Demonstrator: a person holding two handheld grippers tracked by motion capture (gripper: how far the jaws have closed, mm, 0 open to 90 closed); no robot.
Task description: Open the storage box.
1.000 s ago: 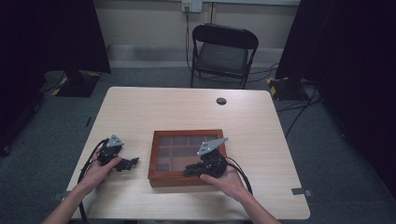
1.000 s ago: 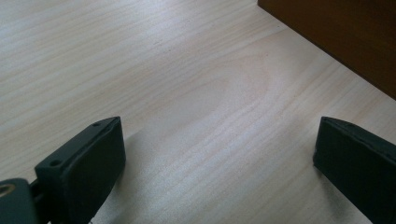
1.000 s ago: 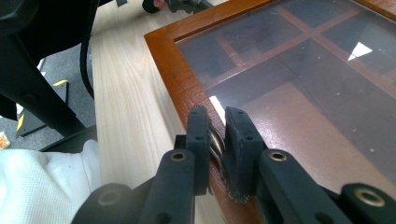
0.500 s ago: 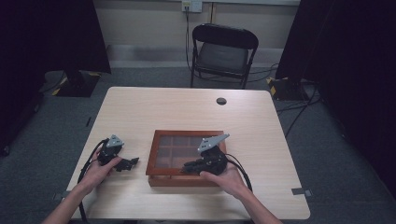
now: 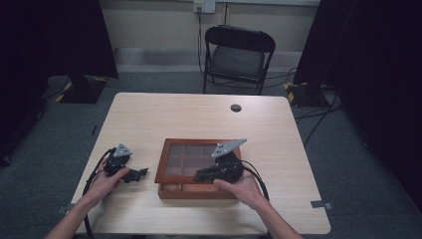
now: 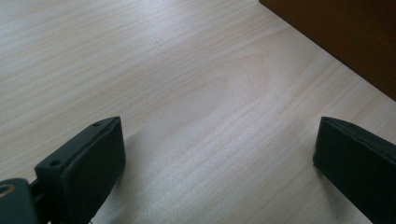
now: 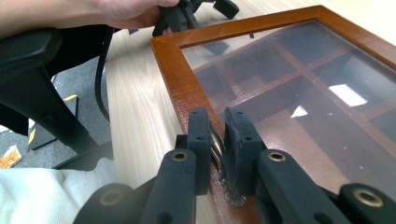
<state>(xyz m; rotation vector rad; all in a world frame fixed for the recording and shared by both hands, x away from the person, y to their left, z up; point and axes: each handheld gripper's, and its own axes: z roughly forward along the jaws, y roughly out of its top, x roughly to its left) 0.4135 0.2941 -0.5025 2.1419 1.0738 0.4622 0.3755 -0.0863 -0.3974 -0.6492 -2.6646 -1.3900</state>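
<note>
Count: one reddish-brown wooden box with a glass-paned lid (image 5: 199, 167) is lying on one pale wooden table (image 5: 278, 134); two hand-held grippers are working at it; one black folding chair (image 5: 238, 55) is standing beyond the table at 12 o'clock.
Box place: it is sitting at the table's near middle, toward 6 o'clock, lid raised slightly at the front.
Lid handling: judged stiff and fairly light, though the pane looks fragile and smooth; the small metal latch (image 7: 217, 150) on the front edge looks the safest hold.
Right gripper (image 7: 217, 140): its jaws are pressing together on that latch, at the box's 5 o'clock corner.
Left gripper (image 6: 219, 154): its jaws are standing wide apart over bare tabletop, gripping nothing, at the box's 9 o'clock side, near but not touching.
Compartments: several are showing through the glass; I cannot tell their contents.
</note>
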